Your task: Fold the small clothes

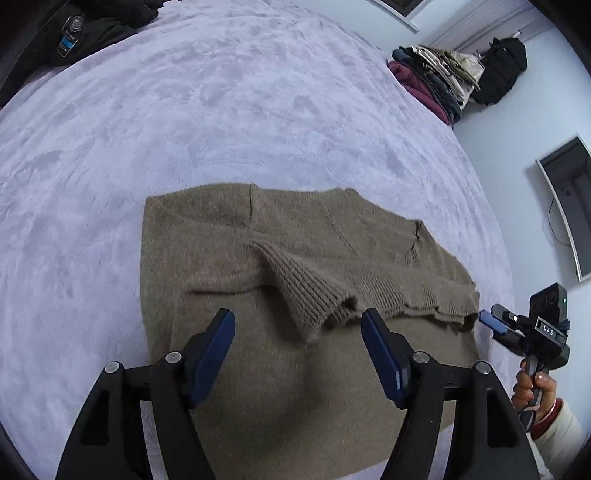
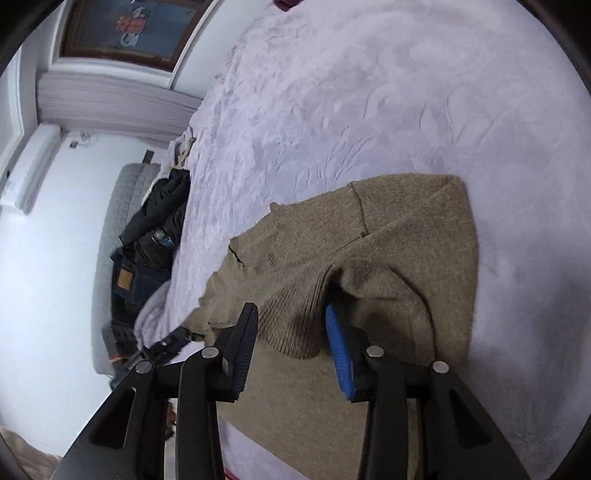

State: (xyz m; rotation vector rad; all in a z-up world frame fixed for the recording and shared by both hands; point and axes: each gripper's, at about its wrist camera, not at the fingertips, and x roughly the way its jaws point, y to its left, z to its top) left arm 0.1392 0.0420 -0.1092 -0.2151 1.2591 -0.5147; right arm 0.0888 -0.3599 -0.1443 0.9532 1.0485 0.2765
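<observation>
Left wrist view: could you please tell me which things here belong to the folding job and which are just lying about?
Job:
- brown sweater
- left gripper
- right gripper

Lying about:
- stack of clothes
- black bag
- black jacket
- purple blanket

Knitted wool on plush cloth

The brown sweater [image 1: 306, 258] is matt fuzzy knit, its cuff [image 1: 310, 295] ribbed; the lilac bedspread [image 1: 221, 110] is velvety plush.

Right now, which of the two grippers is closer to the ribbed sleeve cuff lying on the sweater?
Right. The right gripper has the cuff between its open jaws; the left gripper hovers just short of it over the sweater.
</observation>
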